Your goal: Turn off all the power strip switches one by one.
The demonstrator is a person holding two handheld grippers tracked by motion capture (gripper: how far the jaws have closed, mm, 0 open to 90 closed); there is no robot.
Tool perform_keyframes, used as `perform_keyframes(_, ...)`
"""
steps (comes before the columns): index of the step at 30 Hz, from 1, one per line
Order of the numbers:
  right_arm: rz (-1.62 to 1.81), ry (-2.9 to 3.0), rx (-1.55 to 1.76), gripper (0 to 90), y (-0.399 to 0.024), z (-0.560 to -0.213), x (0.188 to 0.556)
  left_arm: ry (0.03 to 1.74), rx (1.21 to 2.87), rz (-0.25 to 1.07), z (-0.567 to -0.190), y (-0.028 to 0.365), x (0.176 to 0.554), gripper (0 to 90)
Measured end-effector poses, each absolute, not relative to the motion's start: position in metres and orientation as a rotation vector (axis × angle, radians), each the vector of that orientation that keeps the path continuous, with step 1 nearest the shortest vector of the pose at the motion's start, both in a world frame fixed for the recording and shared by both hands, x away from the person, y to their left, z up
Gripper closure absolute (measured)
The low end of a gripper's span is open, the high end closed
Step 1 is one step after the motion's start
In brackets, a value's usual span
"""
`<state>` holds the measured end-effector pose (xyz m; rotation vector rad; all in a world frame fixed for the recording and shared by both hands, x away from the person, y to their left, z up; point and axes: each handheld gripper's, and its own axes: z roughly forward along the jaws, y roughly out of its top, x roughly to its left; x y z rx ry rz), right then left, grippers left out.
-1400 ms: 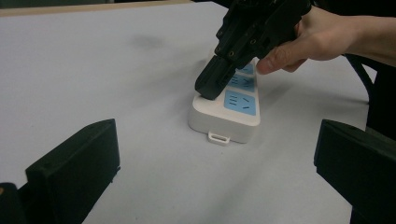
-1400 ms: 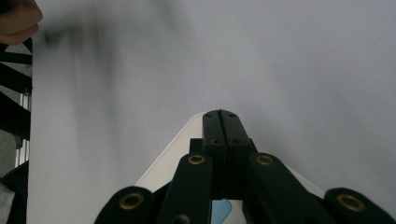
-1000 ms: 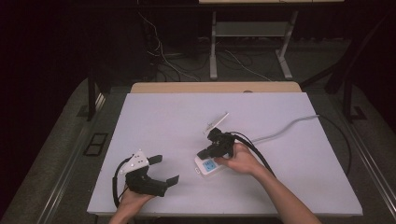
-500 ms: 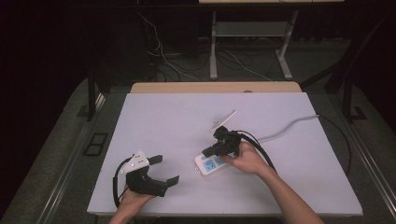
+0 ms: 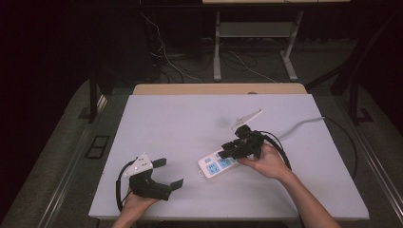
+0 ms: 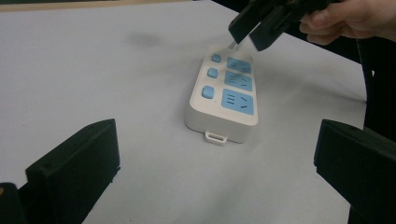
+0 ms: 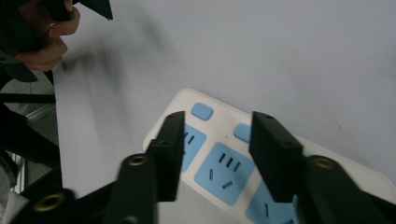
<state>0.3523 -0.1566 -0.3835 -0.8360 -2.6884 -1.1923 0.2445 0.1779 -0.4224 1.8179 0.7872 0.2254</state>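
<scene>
A white power strip (image 5: 219,164) with blue sockets is seen lying flat on the pale grey table (image 5: 190,118), a little right of the middle and towards the near edge, with its grey cable (image 5: 304,124) trailing off to the far right. The right gripper (image 5: 227,153) is held just above the strip's far end, angled down at it from the right, and its jaws have just been opening: in the right gripper view (image 7: 215,156) the two black jaws are parted, blue sockets are framed in the gap beneath them, and nothing is clamped between them. No contact with the strip can be made out there. The left gripper (image 5: 168,173) is kept low over the near left part of the table, well apart from the strip, its jaws spread wide and nothing held. From the left gripper view (image 6: 215,177) the strip (image 6: 225,95) is seen straight ahead between the wide-set jaws, three blue buttons lined up beside three blue sockets, a small tab at its near end. The other gripper (image 6: 254,25) is seen hanging over the far sockets.
</scene>
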Motion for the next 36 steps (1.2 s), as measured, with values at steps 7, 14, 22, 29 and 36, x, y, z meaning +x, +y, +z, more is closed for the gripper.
perform_keyframes(7,-1.274,-2.699,-0.927,15.7,-0.189,-0.381,0.332,0.788,1.818,0.222,-0.423,0.177,0.245,0.0)
perform_keyframes(14,-1.322,-2.656,-1.055,0.2,-0.225,-0.379,0.314,0.787,1.819,0.219,-0.423,0.175,0.244,0.0)
perform_keyframes(22,-1.38,-2.59,-1.182,0.3,-0.258,-0.387,0.293,0.79,1.82,0.219,-0.423,0.175,0.244,0.0)
perform_keyframes(29,-1.425,-2.551,-1.282,0.3,-0.276,-0.398,0.276,0.805,1.847,0.214,-0.424,0.175,0.245,0.0)
perform_keyframes(36,-1.475,-2.517,-1.367,0.3,-0.293,-0.412,0.26,0.821,1.872,0.203,-0.426,0.174,0.247,0.0)
